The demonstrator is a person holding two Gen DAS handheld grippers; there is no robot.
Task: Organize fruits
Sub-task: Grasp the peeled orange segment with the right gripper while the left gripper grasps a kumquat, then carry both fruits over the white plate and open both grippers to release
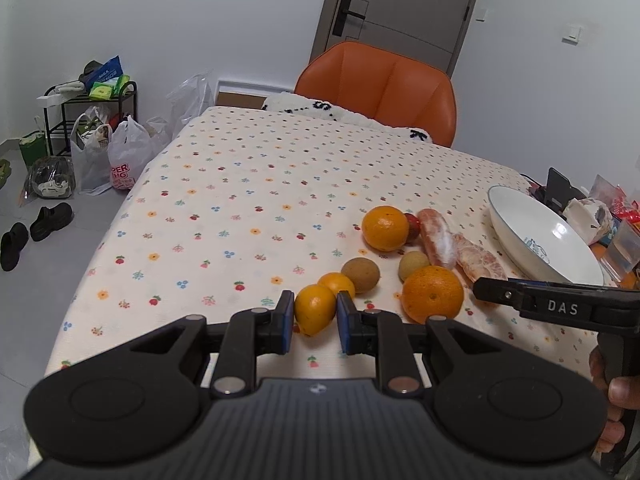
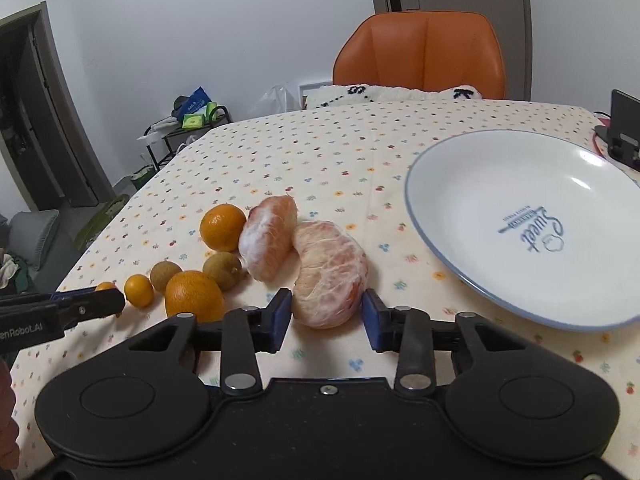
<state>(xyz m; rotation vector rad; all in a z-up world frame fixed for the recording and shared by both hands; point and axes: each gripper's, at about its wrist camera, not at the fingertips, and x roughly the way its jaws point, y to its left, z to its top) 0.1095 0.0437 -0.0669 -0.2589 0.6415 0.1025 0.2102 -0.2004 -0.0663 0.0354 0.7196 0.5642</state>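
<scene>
On the flowered tablecloth (image 1: 248,184), left wrist view: left gripper (image 1: 314,322) is seen with blue pads either side of a small orange citrus (image 1: 315,309). Pads look touching or nearly so; a firm grip cannot be told. Fruit sits on the cloth. Squeeze should be gentle and centred, since a round fruit is likely to roll out sideways. A second small citrus (image 1: 337,283) lies just behind and should not be nudged. White plate (image 1: 516,216) at far right is seen with nothing in it.

Right wrist view: right gripper (image 2: 327,316) is held open around a peeled pomelo segment (image 2: 330,274), left pad close, right pad just clear. Segment is resting on the table. Soft flesh, so light closing is advised. Plate (image 2: 448,168) near, to the right, no fruit in it; only printed lettering is seen.
</scene>
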